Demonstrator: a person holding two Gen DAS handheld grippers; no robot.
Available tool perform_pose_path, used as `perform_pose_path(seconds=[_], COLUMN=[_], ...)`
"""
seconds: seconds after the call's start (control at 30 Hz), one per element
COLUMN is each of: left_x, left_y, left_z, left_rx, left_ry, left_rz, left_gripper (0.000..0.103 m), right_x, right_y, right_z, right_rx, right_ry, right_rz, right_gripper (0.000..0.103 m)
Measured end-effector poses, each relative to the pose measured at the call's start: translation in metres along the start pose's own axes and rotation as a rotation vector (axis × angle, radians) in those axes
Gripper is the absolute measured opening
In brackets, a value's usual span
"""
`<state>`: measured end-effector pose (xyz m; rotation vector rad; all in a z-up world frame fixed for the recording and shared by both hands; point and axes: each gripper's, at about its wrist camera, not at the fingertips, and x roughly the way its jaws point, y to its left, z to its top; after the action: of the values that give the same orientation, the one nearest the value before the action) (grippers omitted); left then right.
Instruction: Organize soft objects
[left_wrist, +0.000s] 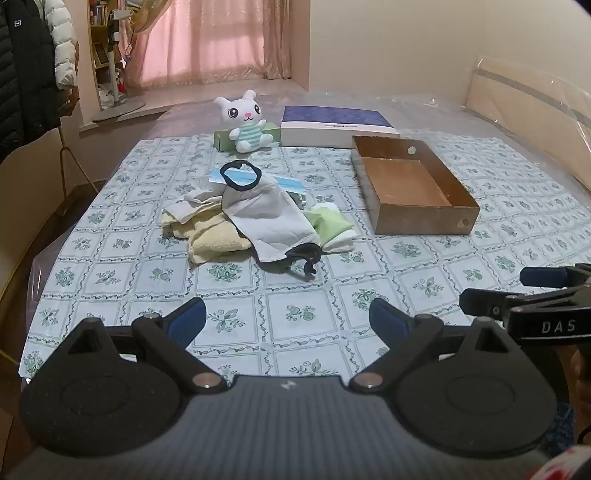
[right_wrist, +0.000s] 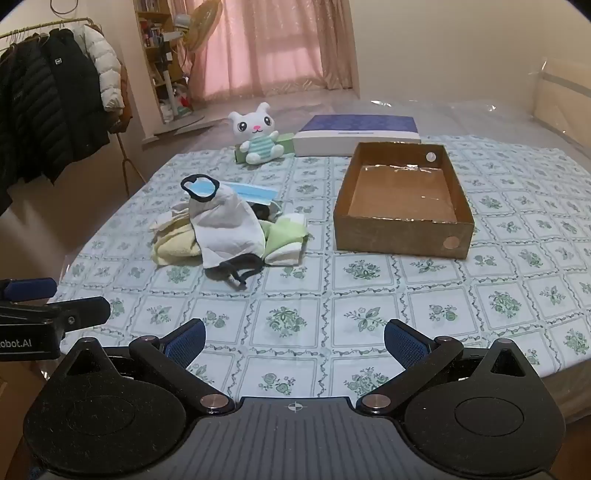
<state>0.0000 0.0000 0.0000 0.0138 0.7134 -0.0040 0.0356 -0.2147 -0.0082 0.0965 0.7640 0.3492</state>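
Grey cloth mask (left_wrist: 271, 221): lying crumpled atop the pile, black ear loops sticking out at both ends.
Blue surgical mask (left_wrist: 288, 182): lying flat, partly under the grey one.
Yellow towel (left_wrist: 210, 238): lying bunched at the pile's left.
Green-white cloth (left_wrist: 332, 227): lying folded at the pile's right.
Plush rabbit (left_wrist: 245, 123): sitting upright, striped shirt.
Cardboard box (left_wrist: 424, 218): lying open, empty, right of the pile.

cloth pile (left_wrist: 255, 218) left of box (left_wrist: 413, 188)
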Motion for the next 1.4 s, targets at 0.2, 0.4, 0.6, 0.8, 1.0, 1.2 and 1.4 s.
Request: perform_pose_path(seconds=[0.2, 0.4, 0.6, 0.8, 1.0, 1.2, 1.4], left_x=[0.0001, 0.0035, 0.0047, 0.0048, 0.0057, 0.0066, 0.0077], left_y=[0.0000, -0.0015, 0.0015, 0.0020, 0.0031, 0.0038, 0.0040], left_z=[0.0001, -0.0034, -0.0042, -0.0047, -0.0018, 0.0004, 0.0012], left_rx=[0.000, -0.003, -0.004, -0.005, -0.005, -0.005, -0.005], left_ry=[0.005, 0.005, 0.006, 0.007, 0.008, 0.009, 0.010], left_rz=[0.002, 0.003, 0.006, 0.006, 0.005, 0.006, 0.006], left_gripper=[0.094, 0.094, 0.094, 0.094, 0.094, 0.094, 0.094], right_x=[0.0018, 0.0038, 0.0045, 0.0046, 0.0073, 0.0077, 0.0085], right_y=[-0.0007, -0.0008, -0.0009, 0.0002, 0.0000, 0.0002, 0.0007], right_z=[-0.0001, 0.0021, -0.0002, -0.0003, -0.0012, -0.0013, -0.0015], right_rx=[0.002, -0.001, 0.000, -0.002, -0.001, -0.002, -0.001], right_ry=[0.005, 0.010, 0.010, 0.011, 0.012, 0.013, 0.013], right_rz=[0.003, 0.007, 0.006, 0.005, 0.005, 0.006, 0.005], right_gripper=[0.103, 0.103, 0.103, 0.103, 0.103, 0.103, 0.103])
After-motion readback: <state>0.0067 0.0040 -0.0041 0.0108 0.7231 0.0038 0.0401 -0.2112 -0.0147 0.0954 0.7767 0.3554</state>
